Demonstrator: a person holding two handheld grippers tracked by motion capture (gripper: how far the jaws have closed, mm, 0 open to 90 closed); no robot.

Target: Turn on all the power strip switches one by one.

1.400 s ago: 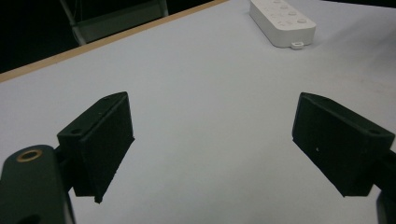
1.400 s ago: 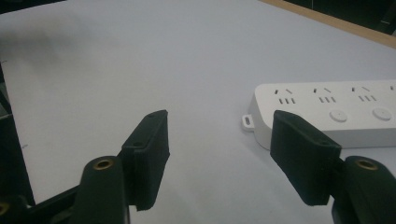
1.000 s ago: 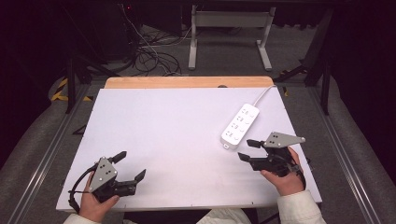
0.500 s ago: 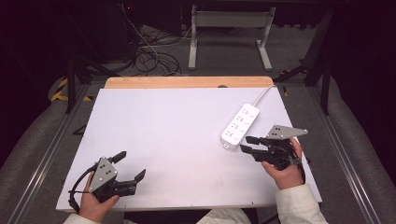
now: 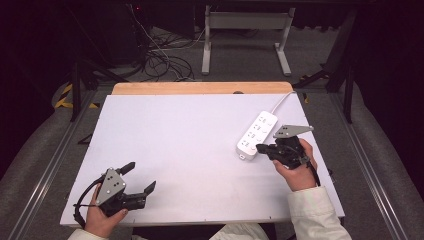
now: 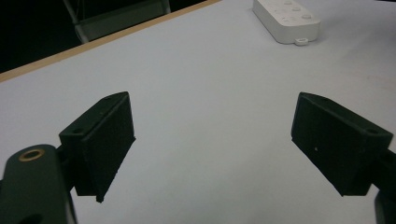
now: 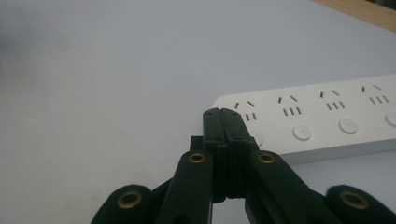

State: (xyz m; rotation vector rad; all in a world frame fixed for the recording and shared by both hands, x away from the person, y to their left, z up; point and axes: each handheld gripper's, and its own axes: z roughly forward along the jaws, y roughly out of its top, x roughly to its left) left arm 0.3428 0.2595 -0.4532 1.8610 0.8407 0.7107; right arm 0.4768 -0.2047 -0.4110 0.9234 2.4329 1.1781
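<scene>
A white power strip (image 5: 257, 133) lies on the white table top (image 5: 190, 140) at the right, its cord running off toward the far edge. My right gripper (image 5: 262, 148) is shut with nothing in it, its tips at the strip's near end. In the right gripper view the pressed-together jaws reach over the power strip (image 7: 322, 119) by its end button. My left gripper (image 5: 139, 178) stands open at the table's near left corner, held low over the surface. Between its two fingers (image 6: 100, 140) is bare table, with the power strip (image 6: 286, 19) far off.
A wooden strip (image 5: 200, 88) edges the table's far side. Beyond it stand a metal frame (image 5: 245, 35) and a tangle of cables (image 5: 160, 60) on the floor. Grey padded rails run along both sides.
My right gripper has moved forward and left, toward the power strip's near end, and its jaws have closed. The left gripper has stayed put.
</scene>
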